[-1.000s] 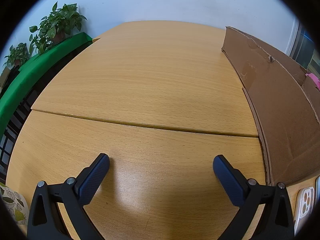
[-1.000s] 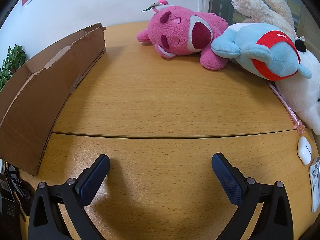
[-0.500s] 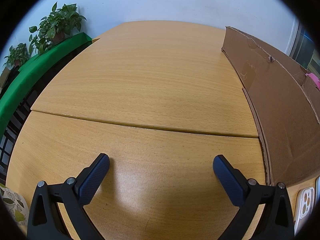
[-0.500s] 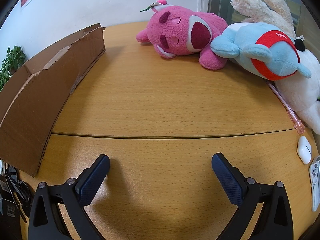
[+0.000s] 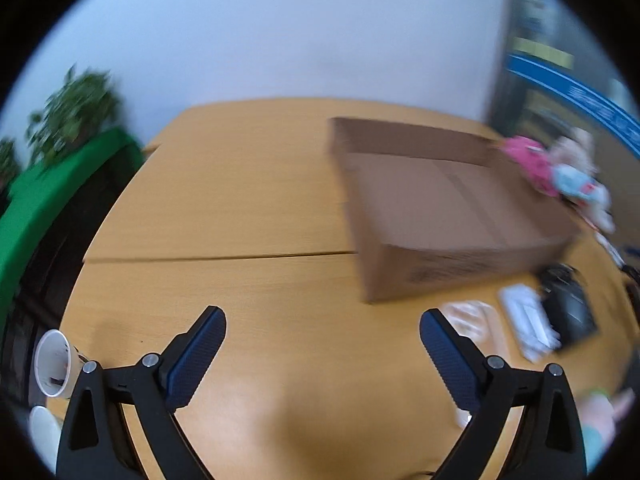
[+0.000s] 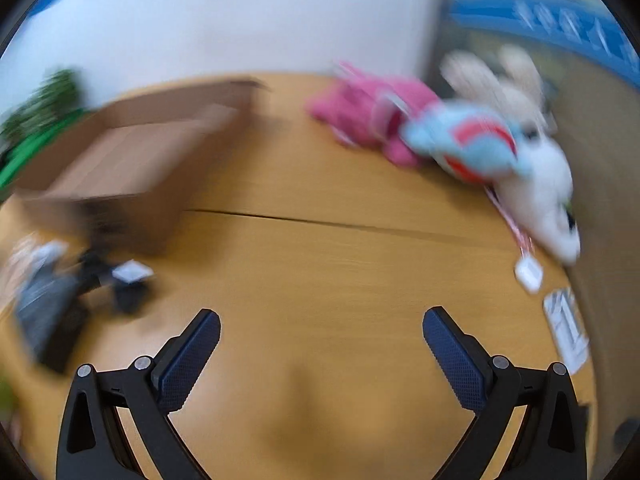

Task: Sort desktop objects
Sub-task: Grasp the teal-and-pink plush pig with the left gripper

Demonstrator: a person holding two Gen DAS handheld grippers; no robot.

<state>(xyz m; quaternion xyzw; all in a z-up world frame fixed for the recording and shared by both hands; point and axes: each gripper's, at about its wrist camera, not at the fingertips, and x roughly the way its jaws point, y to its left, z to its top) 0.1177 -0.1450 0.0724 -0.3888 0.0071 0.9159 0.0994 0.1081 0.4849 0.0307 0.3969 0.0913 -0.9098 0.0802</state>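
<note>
Both views are motion-blurred. The left tongs (image 5: 322,326) are spread wide with nothing between the fingers, above bare tabletop (image 5: 248,200). The right tongs (image 6: 322,326) are likewise spread and hold nothing.

Container: an open cardboard box (image 5: 448,204) lies on the tabletop, ahead and to the right of the left tongs. Its interior shows only the brown bottom panel; no contents are visible. In the right wrist view the same box (image 6: 132,160) lies ahead to the left.

Desktop objects:
- A white flat item (image 5: 528,324) and a black item (image 5: 568,308) lie just in front of the box, side by side.
- A pink plush (image 6: 368,112), a blue plush (image 6: 468,148) and a white plush (image 6: 536,184) lie touching along the far right edge.
- A small white case (image 6: 528,272) lies near the white plush.
- A paper cup (image 5: 54,362) lies on its side at the left edge; its contents cannot be determined.
</note>
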